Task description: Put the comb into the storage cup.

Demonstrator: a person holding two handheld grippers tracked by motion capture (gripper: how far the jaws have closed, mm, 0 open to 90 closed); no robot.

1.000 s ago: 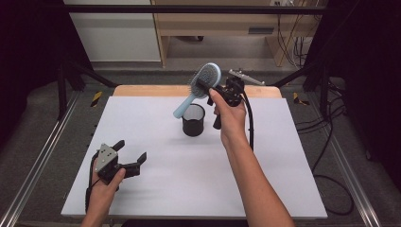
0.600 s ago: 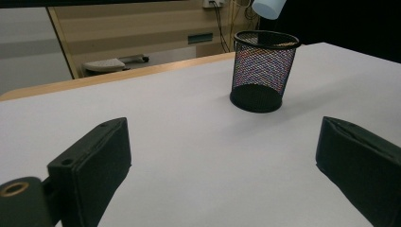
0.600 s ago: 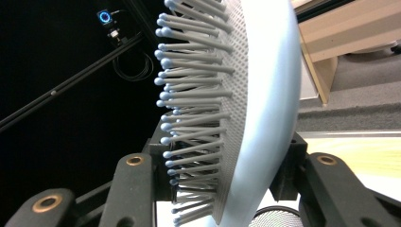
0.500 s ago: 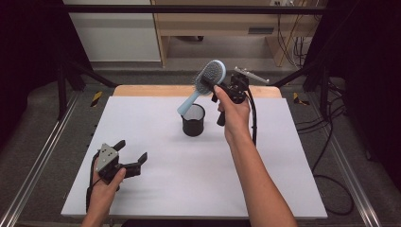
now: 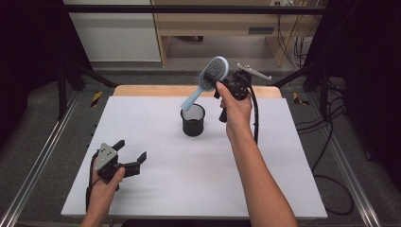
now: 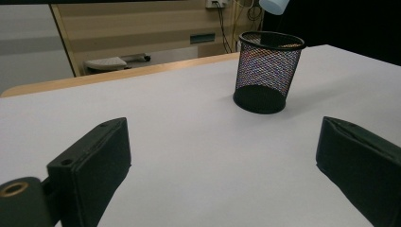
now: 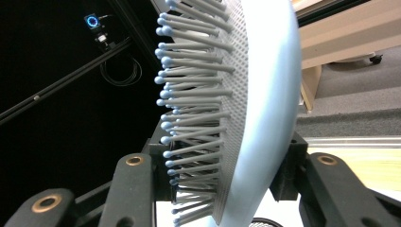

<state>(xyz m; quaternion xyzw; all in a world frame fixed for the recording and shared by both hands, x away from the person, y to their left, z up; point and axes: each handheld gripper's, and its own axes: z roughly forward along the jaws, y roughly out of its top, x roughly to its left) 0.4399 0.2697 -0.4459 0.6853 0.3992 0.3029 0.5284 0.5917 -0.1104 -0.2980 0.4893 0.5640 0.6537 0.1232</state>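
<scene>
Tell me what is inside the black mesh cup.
Through the mesh cup's wall only its dark base shows, nothing standing inside. The hairbrush handle tip hangs above its rim, held by the right gripper.

This looks like a lab or recording studio set up for capturing manipulation. The landmark is a white table [image 5: 189, 189] resting on a wooden board. Black curtains hang to its left and right, and black metal frame struts [image 5: 66, 80] stand at its far corners. Aluminium rails [image 5: 33, 175] run along both sides of it on a grey floor. Loose cables [image 5: 331, 142] trail to its right. Beyond its far edge stands a pale wooden bench [image 5: 213, 23] and a white wall panel.
</scene>
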